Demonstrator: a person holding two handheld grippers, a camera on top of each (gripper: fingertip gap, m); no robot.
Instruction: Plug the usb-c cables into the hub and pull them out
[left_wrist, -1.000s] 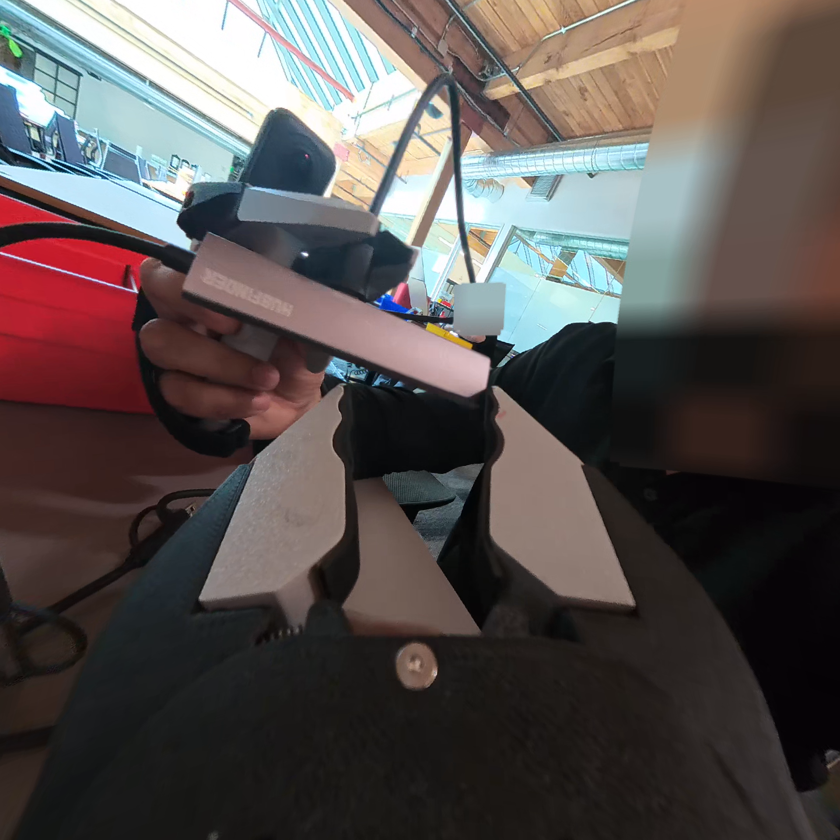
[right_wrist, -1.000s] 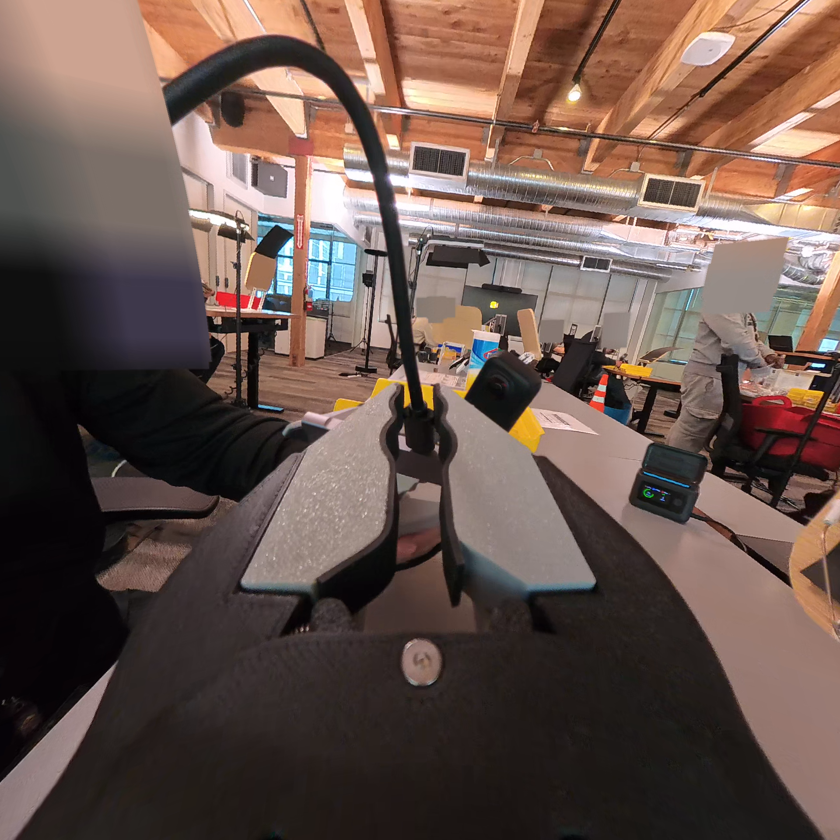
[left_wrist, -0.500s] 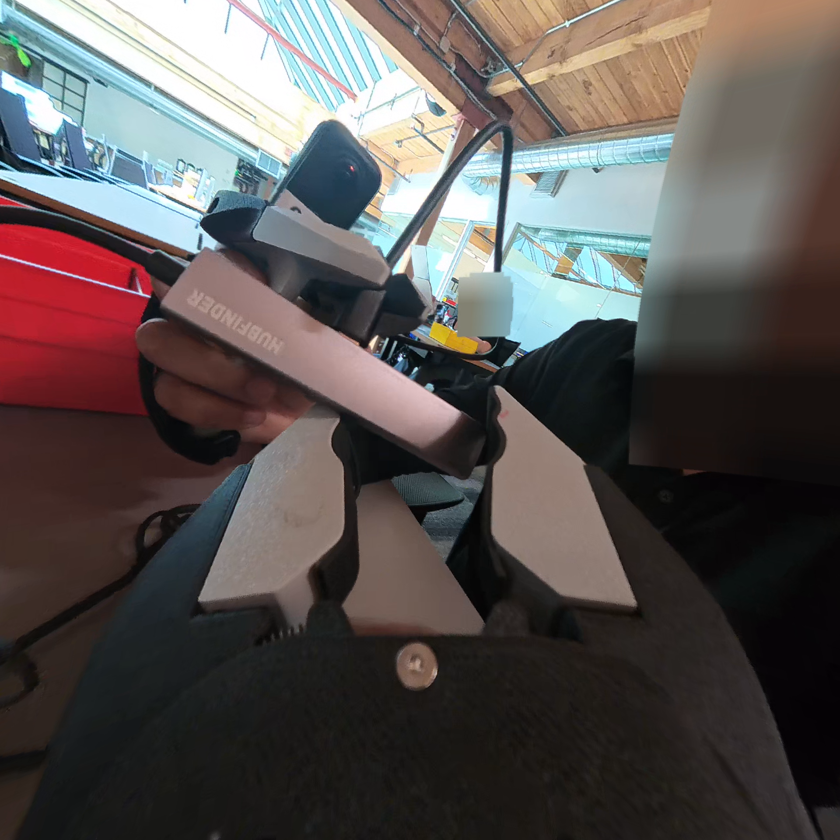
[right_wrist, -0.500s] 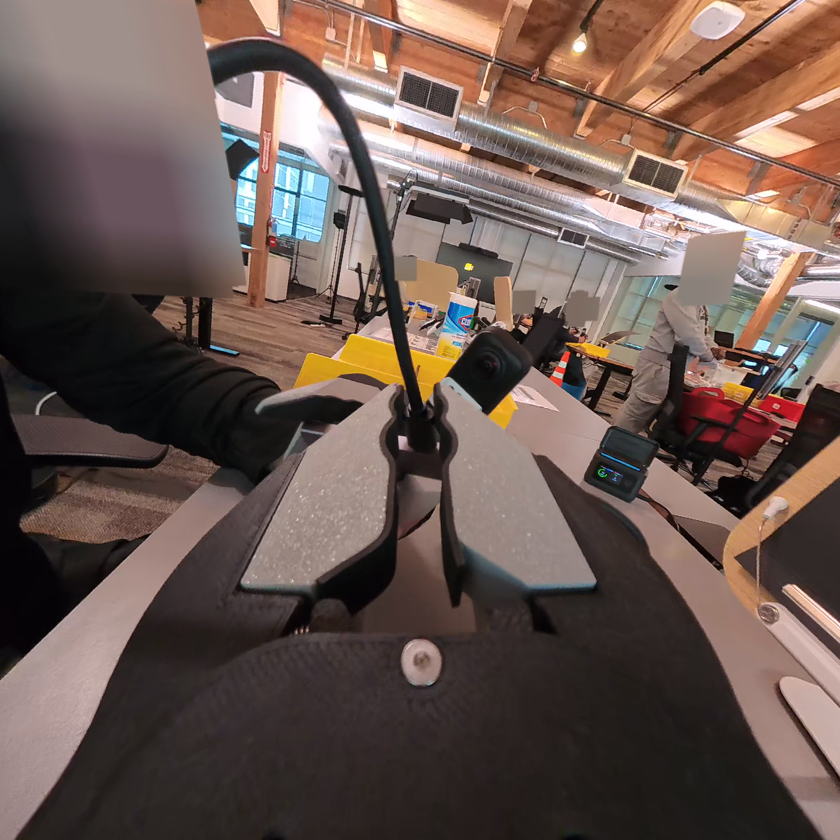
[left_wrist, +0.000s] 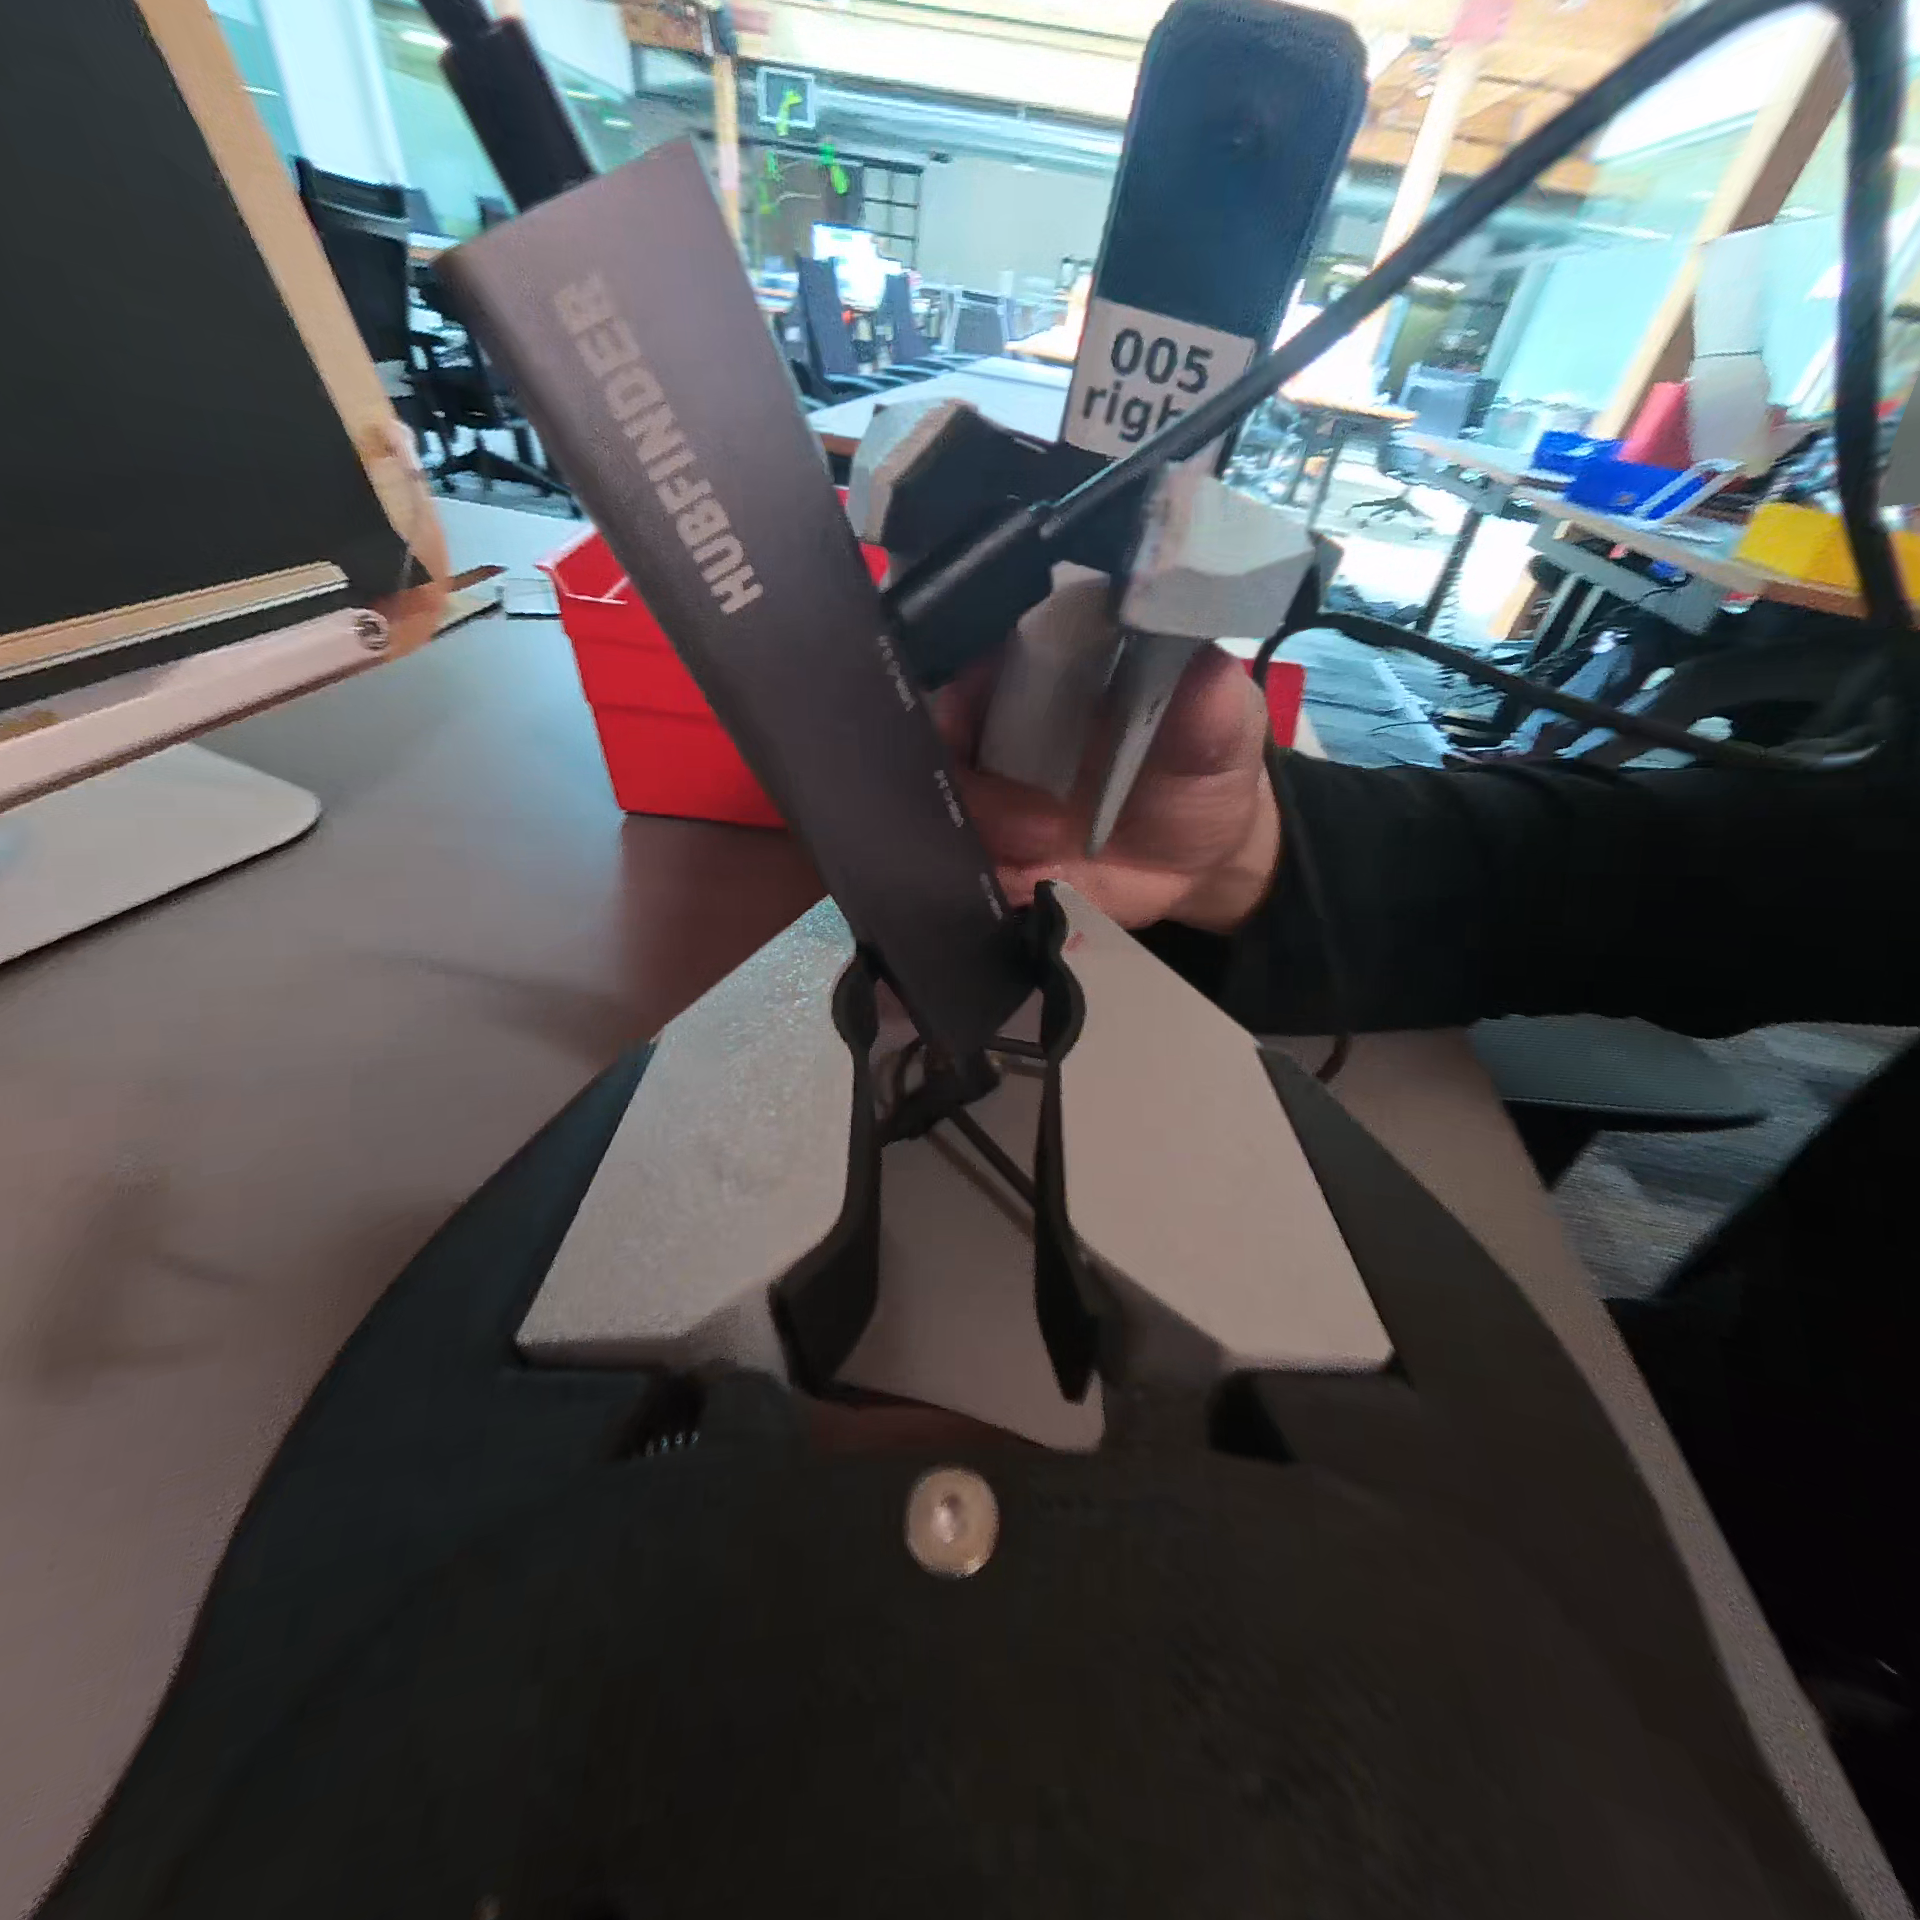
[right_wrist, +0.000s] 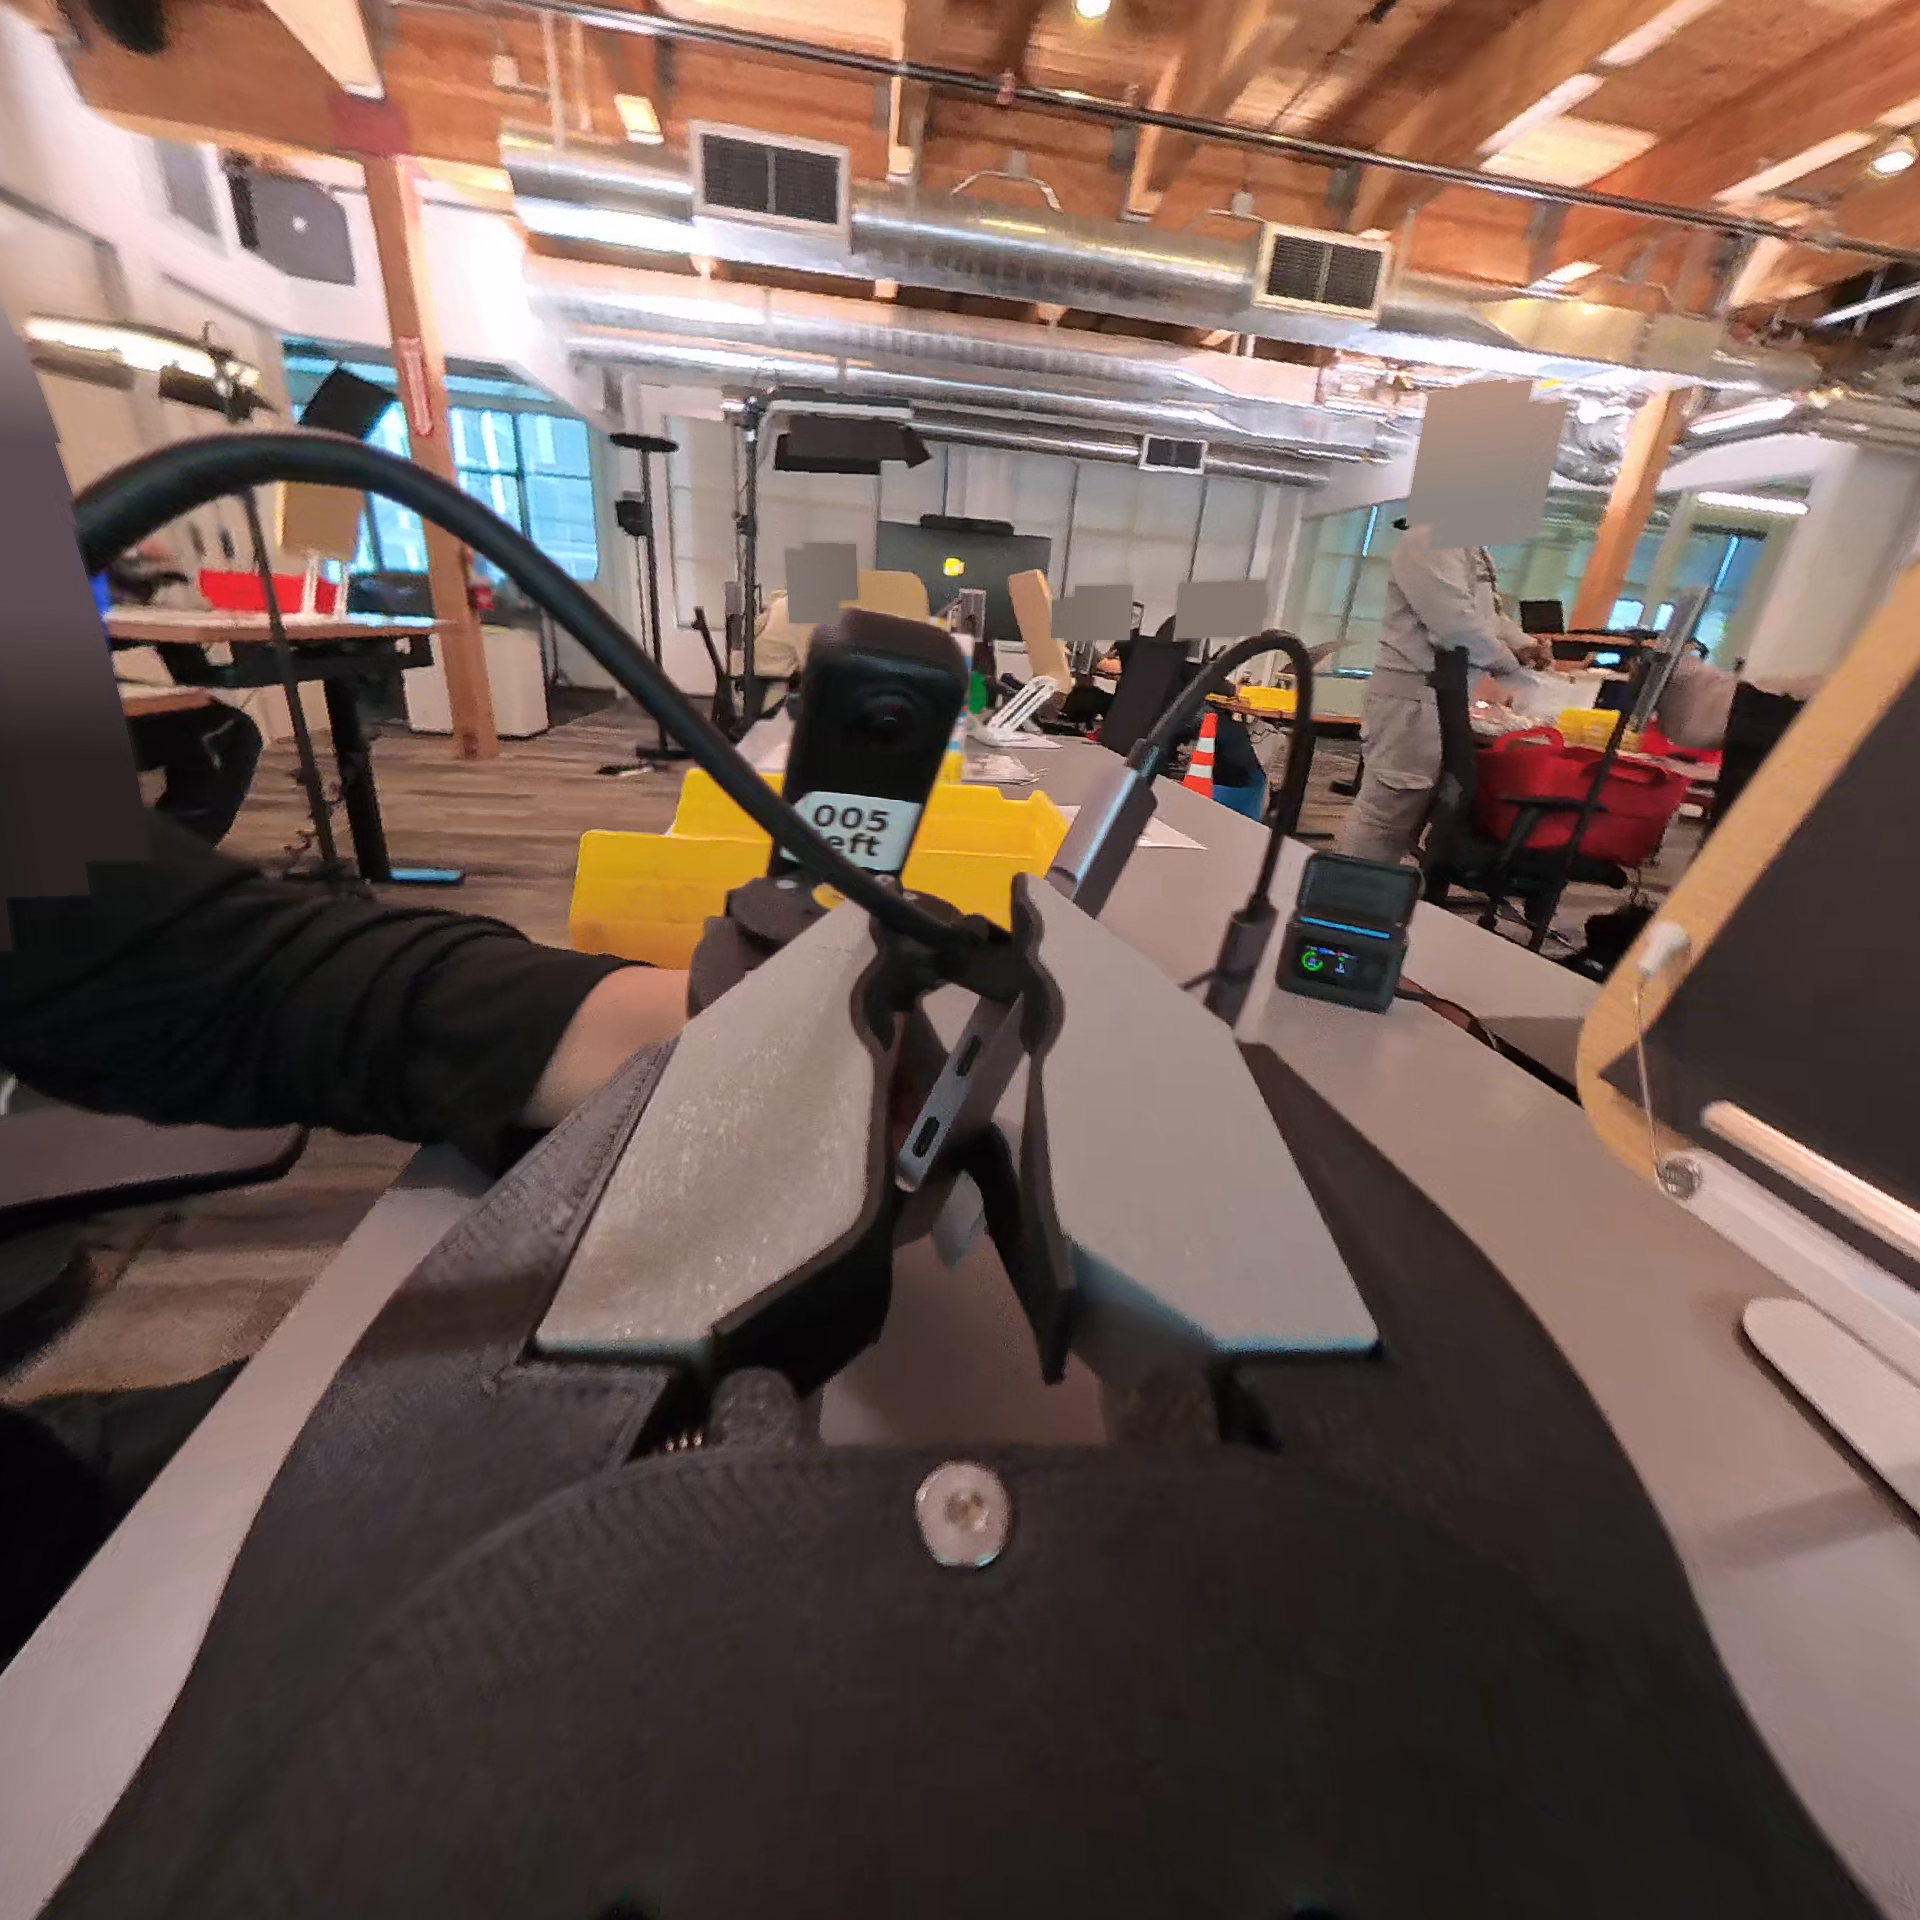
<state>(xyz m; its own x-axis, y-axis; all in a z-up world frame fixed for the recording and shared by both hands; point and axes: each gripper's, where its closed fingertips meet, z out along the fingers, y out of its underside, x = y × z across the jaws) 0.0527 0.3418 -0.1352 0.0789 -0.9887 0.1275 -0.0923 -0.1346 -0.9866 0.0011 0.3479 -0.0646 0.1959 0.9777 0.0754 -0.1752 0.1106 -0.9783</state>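
With the left gripper (left_wrist: 951, 971) clamped on the hub (left_wrist: 727, 582), which leans toward 11 o'clock, the right gripper (right_wrist: 951, 951), pinching 1 usb-c cable plug (left_wrist: 971, 603) (at the hub's edge), should push squarely in.

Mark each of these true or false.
1. The left gripper clamps the hub at its lower end. True.
2. The hub lies flat on the table. False: it is held up off it, tilted.
3. The right gripper is shut on the black cable at its plug. True.
4. The bin just behind the hub in the left wrist view is blue. False: it is a red bin.
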